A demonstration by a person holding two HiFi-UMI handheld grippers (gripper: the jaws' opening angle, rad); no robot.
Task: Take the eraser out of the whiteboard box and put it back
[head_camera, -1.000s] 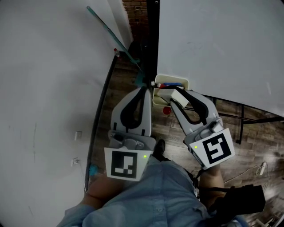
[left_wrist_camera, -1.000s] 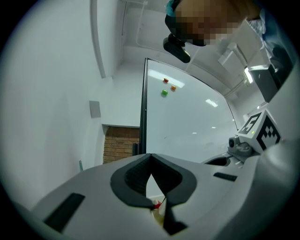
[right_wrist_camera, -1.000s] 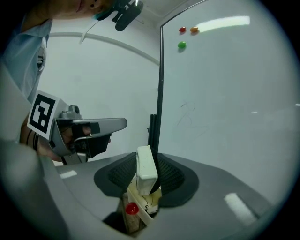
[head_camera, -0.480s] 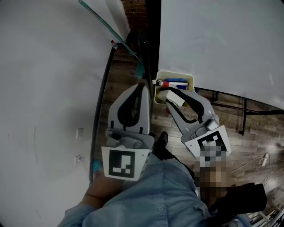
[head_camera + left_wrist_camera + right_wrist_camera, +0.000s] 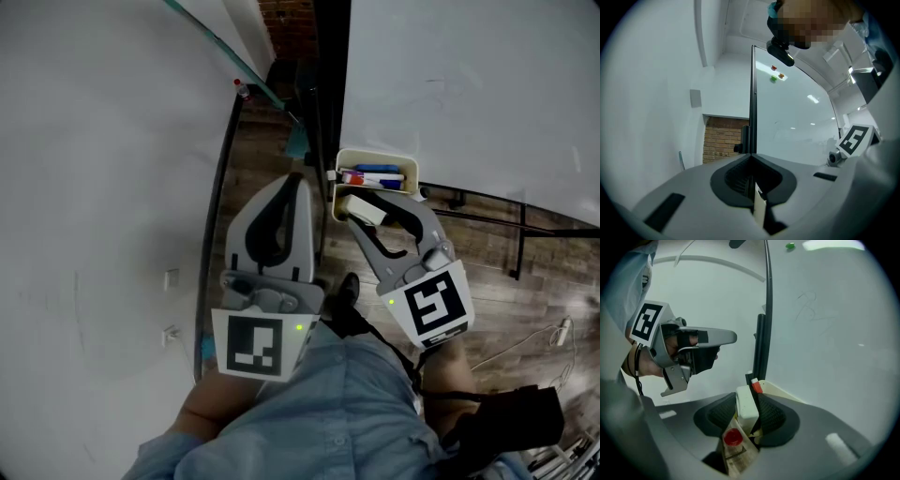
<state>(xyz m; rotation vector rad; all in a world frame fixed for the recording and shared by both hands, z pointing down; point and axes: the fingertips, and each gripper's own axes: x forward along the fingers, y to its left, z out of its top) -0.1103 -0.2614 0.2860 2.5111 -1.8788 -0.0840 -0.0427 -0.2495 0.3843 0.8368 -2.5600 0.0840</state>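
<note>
A cream whiteboard box hangs on the whiteboard and holds red and blue markers. My right gripper is shut on the white eraser at the box's near edge. Its jaws have just been opening a little, with the eraser still between them. In the right gripper view the eraser stands upright between the pads, and the box rim lies just beyond it. My left gripper is shut and empty, left of the box beside the board's dark frame; its tips meet.
The whiteboard's black frame post runs between the two grippers. A white wall fills the left side. Wood floor with a red object lies below the jaws, and dark stand legs are at the right.
My right gripper has sunk with the eraser towards the box's near edge. My left gripper has dropped slightly and stays shut.
</note>
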